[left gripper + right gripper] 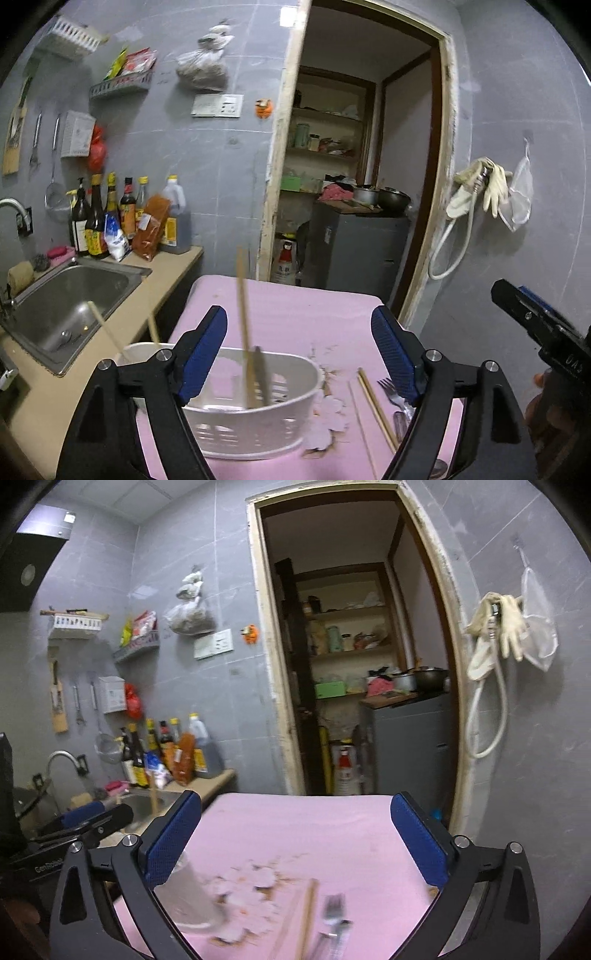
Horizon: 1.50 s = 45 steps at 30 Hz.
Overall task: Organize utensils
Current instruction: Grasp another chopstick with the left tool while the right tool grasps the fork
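Both the left tool [299, 350] and right tool [295, 834] are released and hold nothing. A chopstick [245, 332] and a utensil stand in the white basket [258, 424] by the desk's [295, 302] left edge. The fork [391, 391] and loose chopsticks [376, 410] to its right are best gripped mid-handle and lowered in upright.

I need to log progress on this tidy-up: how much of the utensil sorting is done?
Partly done. Done: several chopsticks and a dark utensil stand in the white basket. In hand: nothing; the left gripper and right gripper are both open and empty. Left: a pair of chopsticks and a fork still lie on the pink table beside the basket.
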Motion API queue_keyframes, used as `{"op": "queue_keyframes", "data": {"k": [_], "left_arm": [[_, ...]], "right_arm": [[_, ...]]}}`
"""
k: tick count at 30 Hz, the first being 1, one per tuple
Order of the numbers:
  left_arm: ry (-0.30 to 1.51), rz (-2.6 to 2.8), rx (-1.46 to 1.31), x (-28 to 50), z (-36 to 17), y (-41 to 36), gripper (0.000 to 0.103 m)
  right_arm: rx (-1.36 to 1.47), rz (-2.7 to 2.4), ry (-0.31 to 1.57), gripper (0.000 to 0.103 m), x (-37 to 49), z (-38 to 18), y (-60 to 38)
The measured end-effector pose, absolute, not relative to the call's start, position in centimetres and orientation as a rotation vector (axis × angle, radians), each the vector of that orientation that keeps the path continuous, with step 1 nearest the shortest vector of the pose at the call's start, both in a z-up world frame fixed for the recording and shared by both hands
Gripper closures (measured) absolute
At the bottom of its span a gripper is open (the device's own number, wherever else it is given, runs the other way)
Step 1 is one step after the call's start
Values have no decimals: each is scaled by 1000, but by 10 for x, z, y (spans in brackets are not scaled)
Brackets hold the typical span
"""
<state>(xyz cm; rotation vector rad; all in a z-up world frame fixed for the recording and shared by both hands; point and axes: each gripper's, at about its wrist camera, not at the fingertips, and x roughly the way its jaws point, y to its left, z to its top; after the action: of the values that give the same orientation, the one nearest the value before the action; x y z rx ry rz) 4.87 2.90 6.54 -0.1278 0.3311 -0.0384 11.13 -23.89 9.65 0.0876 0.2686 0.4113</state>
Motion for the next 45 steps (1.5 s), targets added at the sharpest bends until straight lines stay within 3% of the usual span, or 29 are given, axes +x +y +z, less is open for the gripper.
{"op": "queue_keyframes", "data": {"k": [11, 16, 21, 27, 30, 39, 40, 41, 42, 45], "left_arm": [[493, -108, -58, 73, 17, -33, 27], [625, -133, -26, 89, -21, -53, 28], [740, -154, -17, 110, -53, -62, 49], [876, -190, -24, 135, -83, -67, 70], [943, -193, -50, 148, -95, -65, 76], [1025, -195, -72, 174, -103, -64, 78], [1028, -187, -72, 177, -102, -63, 81], [1029, -170, -65, 178, -103, -64, 94], [1034, -154, -56, 178, -102, -64, 100], [1041, -145, -82, 175, -102, -57, 100]], "right_arm": [[42, 328, 463, 1, 138, 48, -293], [40, 331, 598, 26, 152, 14, -301], [52, 360, 720, 45, 163, -20, -300], [39, 414, 798, 52, 174, -42, -286], [31, 444, 818, 52, 182, -44, -279], [-11, 506, 872, 61, 199, -49, -260], [-18, 515, 880, 62, 200, -50, -258], [-29, 523, 884, 62, 201, -50, -255], [-40, 529, 889, 62, 202, -50, -252], [-77, 538, 913, 62, 205, -53, -242]]}}
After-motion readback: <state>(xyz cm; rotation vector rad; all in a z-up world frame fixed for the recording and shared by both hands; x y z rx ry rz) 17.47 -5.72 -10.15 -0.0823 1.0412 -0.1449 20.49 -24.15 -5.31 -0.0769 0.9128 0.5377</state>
